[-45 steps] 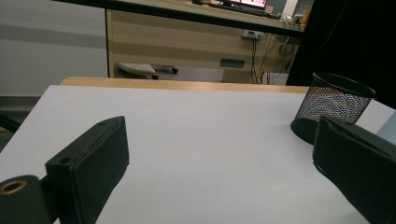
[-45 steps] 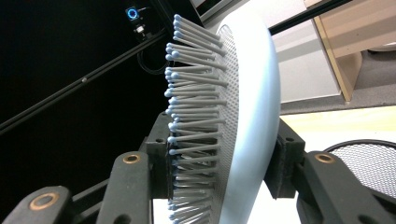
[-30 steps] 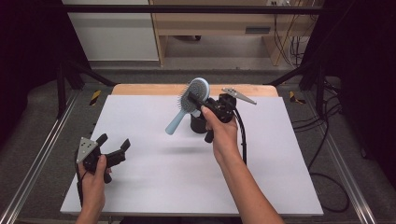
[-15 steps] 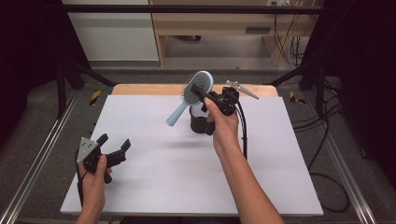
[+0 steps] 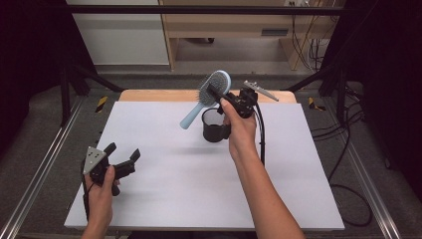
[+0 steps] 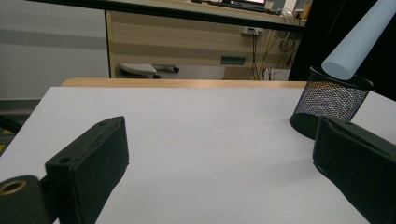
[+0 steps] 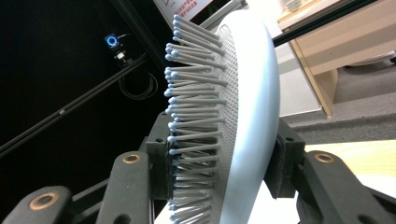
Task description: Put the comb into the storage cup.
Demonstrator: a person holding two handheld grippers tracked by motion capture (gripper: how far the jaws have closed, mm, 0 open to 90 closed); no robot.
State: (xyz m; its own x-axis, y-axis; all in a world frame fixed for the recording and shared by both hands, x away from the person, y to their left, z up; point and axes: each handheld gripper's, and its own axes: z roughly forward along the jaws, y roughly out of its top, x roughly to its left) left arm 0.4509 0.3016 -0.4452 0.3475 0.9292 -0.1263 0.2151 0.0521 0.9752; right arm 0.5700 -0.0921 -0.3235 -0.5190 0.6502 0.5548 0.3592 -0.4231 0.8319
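Clamped on the hairbrush (image 5: pixel 214 88) head above the table (image 5: pixel 164 199), the right claw (image 5: pixel 219 95) risks its handle knocking the mesh cup (image 5: pixel 215 127) over, while the left claw (image 5: pixel 122 154) rests apart.

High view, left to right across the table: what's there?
Left claw, open, at the near left → light blue hairbrush, held up in the air → black mesh cup on the white table → right claw, closed on the brush head → its black cable trailing back.

Matt, smooth plastic hairbrush (image 7: pixel 252 93); black wire-mesh cup (image 6: pixel 332 97), probably metal; matt white tabletop (image 5: pixel 164 194).
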